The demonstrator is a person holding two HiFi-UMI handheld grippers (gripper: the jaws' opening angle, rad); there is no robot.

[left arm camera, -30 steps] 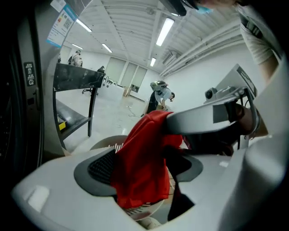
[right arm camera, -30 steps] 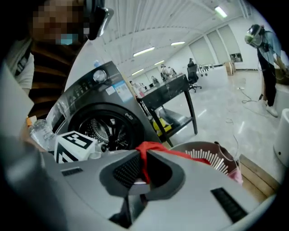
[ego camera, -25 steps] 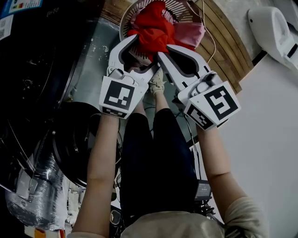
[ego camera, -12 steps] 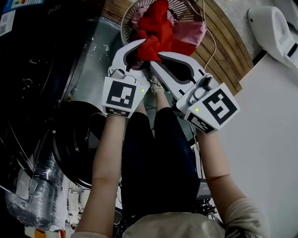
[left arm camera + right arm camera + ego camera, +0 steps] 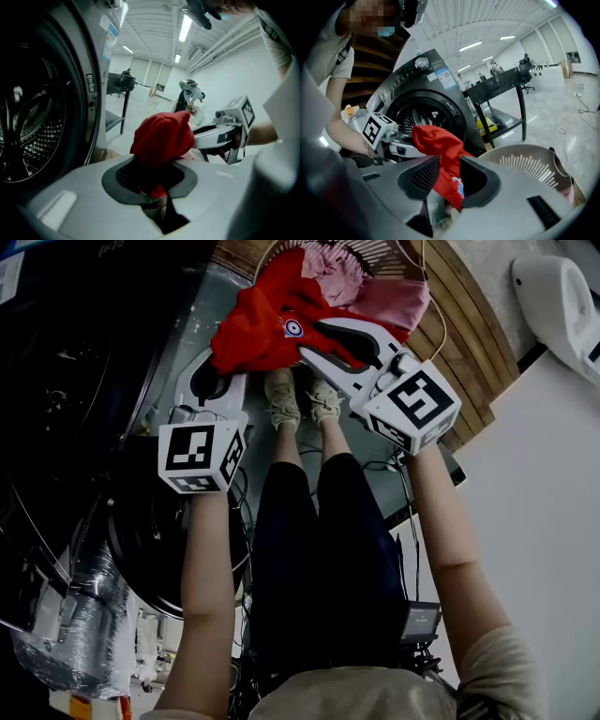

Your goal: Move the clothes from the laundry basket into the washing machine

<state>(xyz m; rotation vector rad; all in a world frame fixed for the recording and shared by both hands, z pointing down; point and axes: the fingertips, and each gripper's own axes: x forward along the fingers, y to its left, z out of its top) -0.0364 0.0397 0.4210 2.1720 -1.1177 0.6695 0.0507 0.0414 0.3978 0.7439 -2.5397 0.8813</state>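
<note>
A red garment (image 5: 262,320) is stretched between my two grippers, just in front of the round laundry basket (image 5: 394,254), which also holds pink clothes (image 5: 389,296). My left gripper (image 5: 223,360) has just been closing and is shut on a bunch of the red garment (image 5: 161,136), beside the washing machine's open drum (image 5: 33,131). My right gripper (image 5: 317,338) has just been opening. Its jaws stand apart, and the red garment (image 5: 445,159) hangs loosely between them. The basket (image 5: 534,164) lies to its right and the drum (image 5: 417,112) beyond.
The washer's dark round door (image 5: 155,521) hangs open at the left. The person's legs and shoes (image 5: 281,399) stand between the grippers. A wooden platform (image 5: 469,343) lies under the basket, a white appliance (image 5: 562,296) sits at the top right, and a black table (image 5: 506,84) stands behind.
The left gripper has swung left towards the washer, closing on the red garment and pulling it out of the basket. The right gripper's jaws have spread apart and it has sunk a little.
</note>
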